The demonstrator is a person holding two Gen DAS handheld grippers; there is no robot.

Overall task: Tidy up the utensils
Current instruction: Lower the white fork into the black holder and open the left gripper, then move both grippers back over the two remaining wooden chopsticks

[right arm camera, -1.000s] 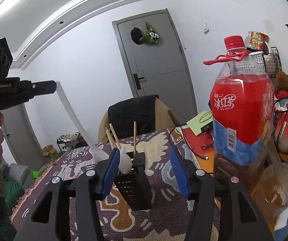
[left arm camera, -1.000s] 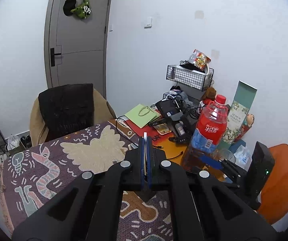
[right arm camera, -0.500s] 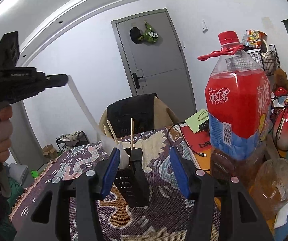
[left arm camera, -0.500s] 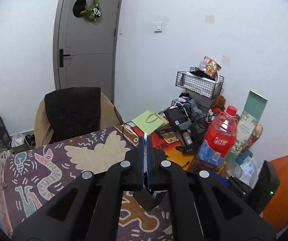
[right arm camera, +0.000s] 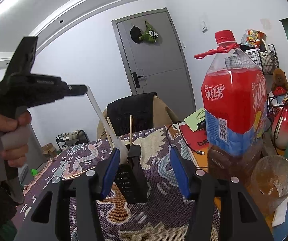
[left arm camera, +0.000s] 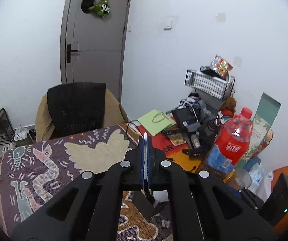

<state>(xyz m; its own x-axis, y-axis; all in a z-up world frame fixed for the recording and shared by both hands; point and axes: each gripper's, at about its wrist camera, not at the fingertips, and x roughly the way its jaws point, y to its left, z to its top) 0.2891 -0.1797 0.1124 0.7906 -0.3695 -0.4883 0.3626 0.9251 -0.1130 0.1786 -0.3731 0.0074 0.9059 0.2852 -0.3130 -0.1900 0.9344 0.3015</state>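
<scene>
A black perforated utensil holder (right arm camera: 132,176) stands on the patterned cloth (right arm camera: 160,210), with two wooden chopsticks (right arm camera: 131,130) upright in it. My left gripper (right arm camera: 83,89), held by a hand (right arm camera: 5,132) at the upper left, is shut on the handle of a white spoon (right arm camera: 101,118). The spoon slants down, its bowl at the holder's top left corner. In the left wrist view the left gripper (left arm camera: 145,140) pinches the white spoon (left arm camera: 161,195) above the holder (left arm camera: 146,204). My right gripper (right arm camera: 144,160) stands open, its blue pads (right arm camera: 110,172) on either side of the holder without pressing it.
A loose pair of chopsticks (right arm camera: 77,175) lies on the cloth left of the holder. A tall red iced-tea bottle (right arm camera: 234,108) and a glass cup (right arm camera: 272,182) stand close on the right. Behind are a chair (left arm camera: 77,106), a green paper bag (left arm camera: 156,120), tangled electronics (left arm camera: 192,124) and a wire basket (left arm camera: 210,84).
The left gripper has come down and to the right with the spoon, bringing its bowl from beside the holder to the holder's top. The right gripper has stayed put.
</scene>
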